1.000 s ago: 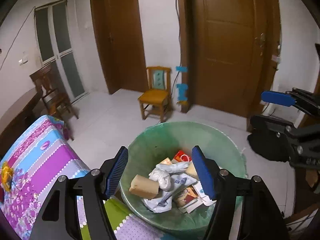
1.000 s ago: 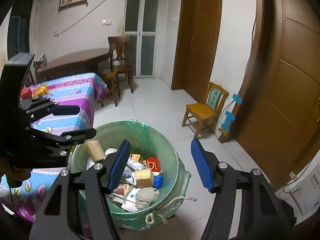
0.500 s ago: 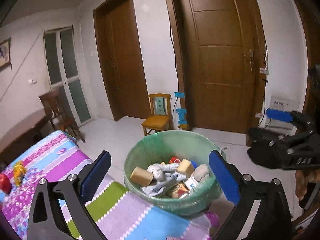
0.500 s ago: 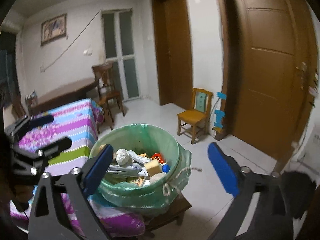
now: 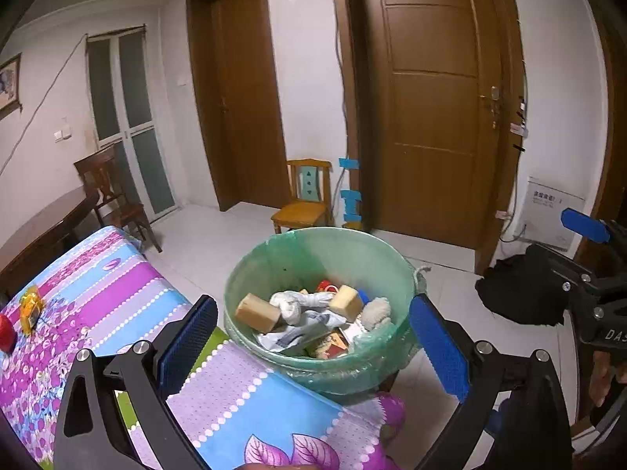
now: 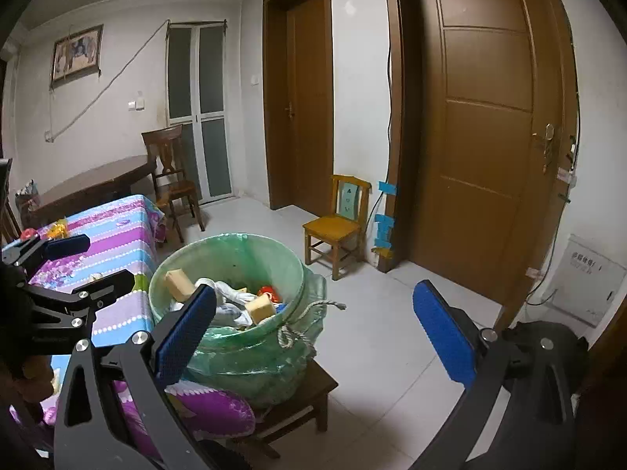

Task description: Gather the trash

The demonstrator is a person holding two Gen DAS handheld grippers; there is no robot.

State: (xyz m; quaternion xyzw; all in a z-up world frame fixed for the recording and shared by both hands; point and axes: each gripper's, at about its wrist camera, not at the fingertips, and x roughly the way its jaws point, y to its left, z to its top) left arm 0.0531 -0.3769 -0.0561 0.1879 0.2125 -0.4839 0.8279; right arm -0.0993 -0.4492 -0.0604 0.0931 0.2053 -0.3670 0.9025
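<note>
A round bin with a green bag liner (image 5: 333, 250) stands just past the table's corner, on a low wooden stool (image 6: 313, 387). In it lie tan blocks (image 5: 256, 313), a white crumpled cloth (image 5: 292, 301), paper and small cartons. My left gripper (image 5: 313, 342) is open wide over the table's edge, short of the bin, with nothing between its blue pads. My right gripper (image 6: 313, 331) is also open and empty, to the right of the bin (image 6: 243, 254). Each gripper shows in the other's view: the right gripper (image 5: 568, 250), the left gripper (image 6: 90, 262).
A table with a purple, blue and green flowered cloth (image 5: 98, 274) carries a red fruit (image 5: 6, 333) and a yellow toy (image 5: 31, 305). Beyond are a small yellow chair (image 6: 337, 227), brown doors, a dark dining table with a chair, and a black bag (image 5: 517, 293) on the white tiled floor.
Both grippers have opened wide and drawn back from over the bin. The bin now looks smaller and farther off, and more of the doors and walls shows.
</note>
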